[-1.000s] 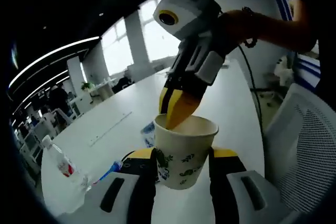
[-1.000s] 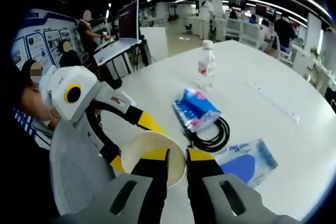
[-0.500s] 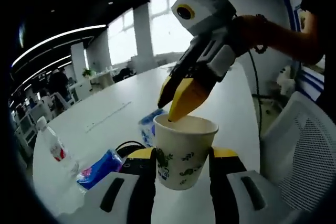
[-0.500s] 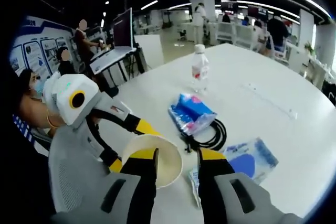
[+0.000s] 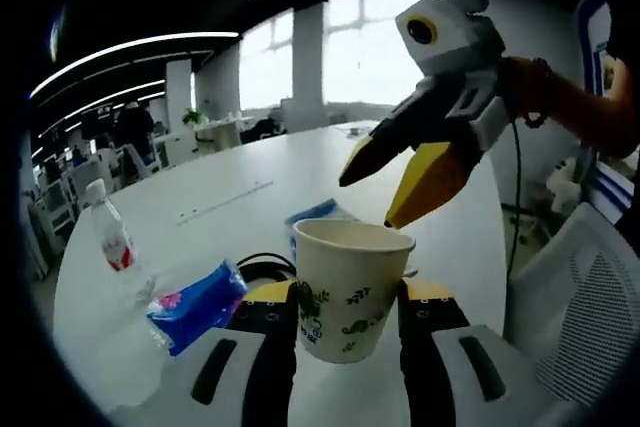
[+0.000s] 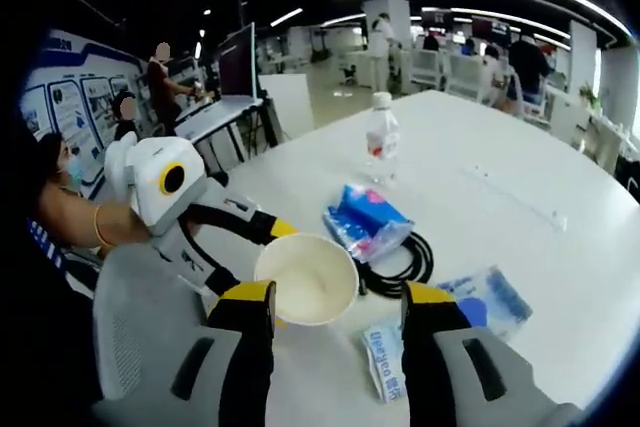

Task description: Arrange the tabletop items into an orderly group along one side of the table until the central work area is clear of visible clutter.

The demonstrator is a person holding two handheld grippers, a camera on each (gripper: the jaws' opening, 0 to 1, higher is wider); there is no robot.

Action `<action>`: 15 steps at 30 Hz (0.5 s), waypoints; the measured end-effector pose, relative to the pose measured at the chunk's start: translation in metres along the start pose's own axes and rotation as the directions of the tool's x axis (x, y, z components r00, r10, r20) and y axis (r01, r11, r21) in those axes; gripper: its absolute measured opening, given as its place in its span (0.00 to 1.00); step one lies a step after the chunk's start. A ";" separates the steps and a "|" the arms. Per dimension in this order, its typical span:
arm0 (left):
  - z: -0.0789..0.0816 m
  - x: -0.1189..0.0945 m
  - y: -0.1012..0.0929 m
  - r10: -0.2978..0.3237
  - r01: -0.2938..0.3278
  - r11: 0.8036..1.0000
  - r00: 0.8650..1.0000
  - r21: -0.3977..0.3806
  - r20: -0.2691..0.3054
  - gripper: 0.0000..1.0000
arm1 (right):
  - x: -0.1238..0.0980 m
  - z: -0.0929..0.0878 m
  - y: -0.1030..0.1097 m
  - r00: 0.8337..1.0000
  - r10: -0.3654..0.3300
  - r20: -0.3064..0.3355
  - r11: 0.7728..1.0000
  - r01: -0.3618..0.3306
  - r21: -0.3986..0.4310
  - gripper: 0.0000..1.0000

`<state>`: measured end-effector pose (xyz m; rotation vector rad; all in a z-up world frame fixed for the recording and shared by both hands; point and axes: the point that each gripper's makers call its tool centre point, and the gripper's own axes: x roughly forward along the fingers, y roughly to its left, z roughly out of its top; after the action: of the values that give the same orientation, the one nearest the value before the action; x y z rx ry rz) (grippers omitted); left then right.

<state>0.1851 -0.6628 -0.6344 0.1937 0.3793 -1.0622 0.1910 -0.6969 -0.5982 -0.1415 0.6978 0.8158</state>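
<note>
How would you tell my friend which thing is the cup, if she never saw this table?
Find the big white table. Near its edge, the left gripper holds a paper cup between its jaws, beside a black cable and a blue packet. It is the only open, cream cup with green leaf prints, unlike the capped water bottle.

White and grey left gripper (image 5: pixel 348 319) with yellow-and-black jaws, right gripper (image 5: pixel 402 189) alike, black cable, bead bracelet (image 5: pixel 541 75) worn
</note>
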 end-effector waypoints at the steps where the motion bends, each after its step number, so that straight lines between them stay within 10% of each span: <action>1: 0.000 0.000 0.002 0.004 -0.004 1.000 1.000 -0.008 0.001 0.37 | -0.001 0.000 0.000 1.000 0.002 0.004 1.000 -0.002 0.005 0.52; 15: 0.015 -0.002 0.034 0.098 -0.096 0.995 0.993 -0.033 0.059 0.37 | -0.008 -0.005 -0.008 1.000 -0.020 0.025 1.000 0.019 0.012 0.63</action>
<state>0.2168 -0.6498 -0.6203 0.1510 0.3281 -0.9638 0.1900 -0.7088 -0.5986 -0.1275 0.6766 0.7937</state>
